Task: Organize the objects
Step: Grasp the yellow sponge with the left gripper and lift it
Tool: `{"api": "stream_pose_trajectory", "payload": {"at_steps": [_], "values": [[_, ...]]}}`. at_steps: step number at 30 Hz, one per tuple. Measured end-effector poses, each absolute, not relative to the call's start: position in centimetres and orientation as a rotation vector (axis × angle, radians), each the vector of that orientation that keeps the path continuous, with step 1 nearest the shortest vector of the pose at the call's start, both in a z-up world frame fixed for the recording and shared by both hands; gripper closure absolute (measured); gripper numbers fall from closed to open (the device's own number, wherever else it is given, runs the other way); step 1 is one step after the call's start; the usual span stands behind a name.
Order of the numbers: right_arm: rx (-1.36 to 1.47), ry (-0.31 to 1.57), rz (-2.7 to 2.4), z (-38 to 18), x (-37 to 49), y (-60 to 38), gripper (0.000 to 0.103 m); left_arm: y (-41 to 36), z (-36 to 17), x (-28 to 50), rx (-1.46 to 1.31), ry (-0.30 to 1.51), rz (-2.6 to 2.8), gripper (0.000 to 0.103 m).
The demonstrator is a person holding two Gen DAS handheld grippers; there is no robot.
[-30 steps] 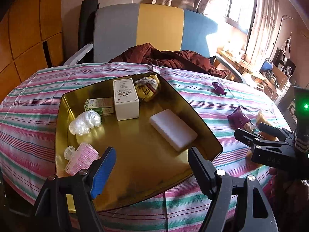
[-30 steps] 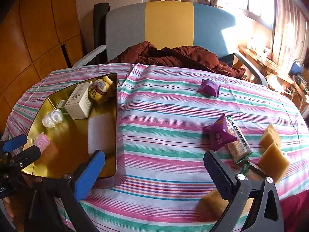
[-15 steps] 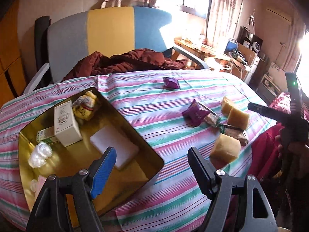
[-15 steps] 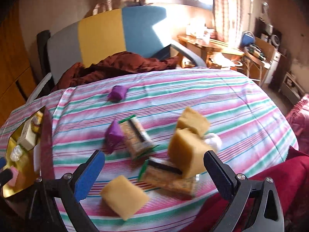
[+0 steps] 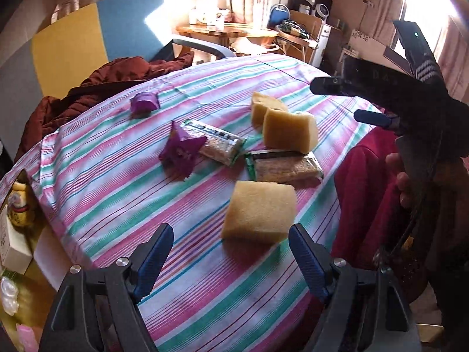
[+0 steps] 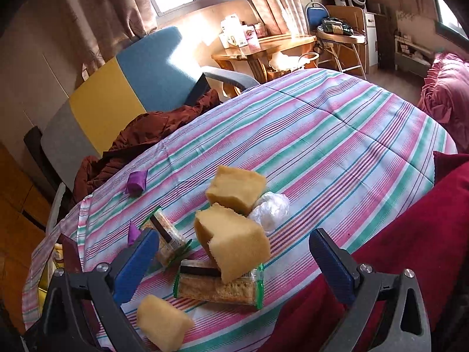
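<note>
Three yellow sponges lie on the striped tablecloth (image 5: 123, 182): a near one (image 5: 259, 211) just ahead of my open, empty left gripper (image 5: 231, 252), and two together (image 5: 288, 127) farther back. Two snack bars (image 5: 283, 165) (image 5: 214, 142) and two purple packets (image 5: 181, 151) (image 5: 145, 102) lie among them. My right gripper (image 6: 231, 259) is open and empty, hovering over a sponge (image 6: 234, 242) and a snack bar (image 6: 217, 289). A crumpled white plastic ball (image 6: 271, 209) sits beside the sponges. The right gripper also shows in the left wrist view (image 5: 351, 99).
The gold tray (image 5: 20, 278) with a white box, a yellow bag and small items is at the left edge. A dark red jacket (image 5: 111, 79) lies on the colourful chair (image 6: 123, 88) behind the table. A red cushion (image 6: 395, 249) borders the table's right side.
Both grippers have swung right, away from the gold tray and toward the sponges and snack bars. The tray has slid to the left edge of view. Both stay open.
</note>
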State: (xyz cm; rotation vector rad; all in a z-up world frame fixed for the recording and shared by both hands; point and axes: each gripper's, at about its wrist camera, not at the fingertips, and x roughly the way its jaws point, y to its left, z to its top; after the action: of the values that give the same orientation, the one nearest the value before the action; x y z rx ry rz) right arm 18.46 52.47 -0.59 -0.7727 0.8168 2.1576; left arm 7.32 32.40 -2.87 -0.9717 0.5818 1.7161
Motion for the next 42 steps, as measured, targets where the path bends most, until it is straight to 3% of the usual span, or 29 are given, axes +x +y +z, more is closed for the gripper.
{"api": "stream_pose_trajectory", "payload": {"at_steps": [9,10,11,12,17,26,32,42], "values": [[-0.786,0.783,2.168,-0.6,18.1,52.1,0.0,37.3,-6.7,7.7,-1.022,0.681,1.669,0.019],[-0.788,0.783,2.168,-0.6,18.1,52.1,0.0,37.3,-7.1,7.4,-1.046,0.658,1.653,0.021],[-0.791,0.783,2.167,-0.6,18.1,52.1,0.0,37.0,-7.5,7.1,-1.072,0.623,1.636,0.032],[-0.795,0.782,2.164,-0.7,18.0,52.2,0.0,36.8,-7.9,6.9,-1.102,0.585,1.611,0.035],[-0.829,0.761,2.148,-0.9,17.6,52.1,0.0,35.1,-8.0,6.7,-1.088,0.537,1.626,0.04],[-0.887,0.758,2.128,-1.3,17.2,52.2,0.0,30.1,-7.9,5.9,-1.078,0.503,1.703,0.04],[-1.257,0.795,2.083,-4.6,13.9,52.4,0.0,28.9,-8.1,5.9,-1.104,0.476,1.693,0.04],[-1.305,0.815,2.04,-7.3,11.1,53.8,0.0,27.0,-8.0,5.9,-1.106,0.464,1.703,0.04]]}}
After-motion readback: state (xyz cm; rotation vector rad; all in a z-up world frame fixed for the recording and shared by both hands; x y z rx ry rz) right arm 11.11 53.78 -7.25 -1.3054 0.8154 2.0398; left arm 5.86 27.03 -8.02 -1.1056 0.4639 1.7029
